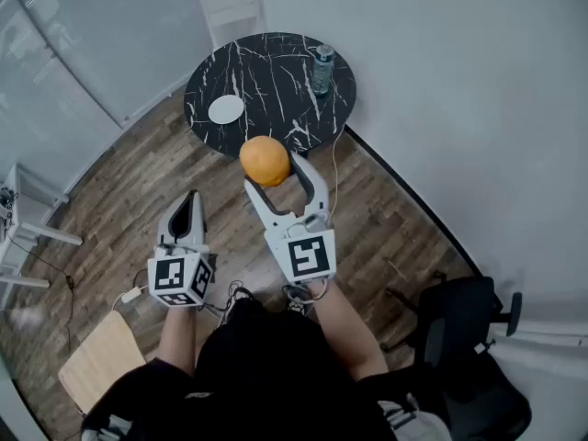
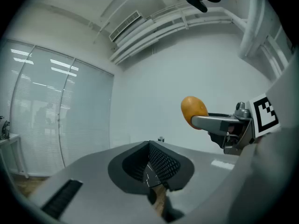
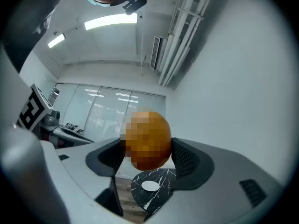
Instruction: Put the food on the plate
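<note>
A round orange piece of food [image 1: 265,161] is held up in the air between the jaws of my right gripper [image 1: 274,171], which is shut on it. In the right gripper view the orange food [image 3: 148,141] fills the gap between the pads, with the small white plate [image 3: 150,186] far below. The plate [image 1: 226,109] lies empty on the left part of a round black marble table [image 1: 266,76] ahead of me. My left gripper [image 1: 189,202] hangs lower and to the left, shut and holding nothing. From the left gripper view the food [image 2: 194,110] shows at the right.
A clear bottle with a blue cap [image 1: 322,69] stands on the table's right side. A white chair [image 1: 234,7] is behind the table and a black office chair [image 1: 469,338] at my right. A wooden board [image 1: 101,356] lies on the floor at my left.
</note>
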Tool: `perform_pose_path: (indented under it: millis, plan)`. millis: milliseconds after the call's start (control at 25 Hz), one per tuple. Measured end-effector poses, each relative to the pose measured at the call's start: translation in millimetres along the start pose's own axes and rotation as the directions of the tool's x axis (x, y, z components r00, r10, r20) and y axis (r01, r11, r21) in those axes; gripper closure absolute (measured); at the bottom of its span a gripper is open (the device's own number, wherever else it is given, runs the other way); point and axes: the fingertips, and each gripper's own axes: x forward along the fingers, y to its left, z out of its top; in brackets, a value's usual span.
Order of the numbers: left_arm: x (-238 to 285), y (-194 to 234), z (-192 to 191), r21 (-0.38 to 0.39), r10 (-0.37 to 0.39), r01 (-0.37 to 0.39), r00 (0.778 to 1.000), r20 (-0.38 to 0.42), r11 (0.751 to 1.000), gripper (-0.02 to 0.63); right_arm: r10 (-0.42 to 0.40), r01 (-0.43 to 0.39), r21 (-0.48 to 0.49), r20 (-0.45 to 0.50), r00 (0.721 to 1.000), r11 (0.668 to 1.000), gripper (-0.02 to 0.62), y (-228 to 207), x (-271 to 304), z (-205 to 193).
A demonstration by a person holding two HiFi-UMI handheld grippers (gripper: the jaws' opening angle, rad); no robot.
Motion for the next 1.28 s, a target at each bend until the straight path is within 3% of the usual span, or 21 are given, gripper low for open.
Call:
perform_pose_path:
  millis: [440,640,920,1120,1280]
  plan:
    - [1.0,-51.5,-15.0,-0.011,0.014,-0.015,0.999,-0.045,1.0,0.606,0.094,-0.096,-0.037,-0.06,0.994,0.995,0.291,-15.9,-45.3,-12.3]
    - [0.6,-61.0,-29.4,-0.01,0.014,-0.014,0.997,-0.081,1.0,0.606,0.112,-0.111,0.008,-0.073,0.991,0.994,0.291,-20.2,-51.1,-30.6]
    - [20.0,-29.8,-46.8,-0.023,0.013,-0.016,0.993,-0.114,1.0,0.606,0.134,-0.132,0.029,-0.106,0.985,0.991,0.291,-2.0,-24.0,-56.0]
    - [50.8,3.2,-47.4,-0.056,-0.007,0.001,0.995,-0.104,0.998,0.606,0.164,-0.173,-0.065,-0.13,0.978,0.983,0.291,-1.4,20.4,-59.6]
    - [76.9,33.8,-39.4,-0.067,-0.053,0.048,0.995,-0.083,0.997,0.606,0.152,-0.164,-0.079,-0.14,0.978,0.983,0.291,1.5,55.2,-61.4]
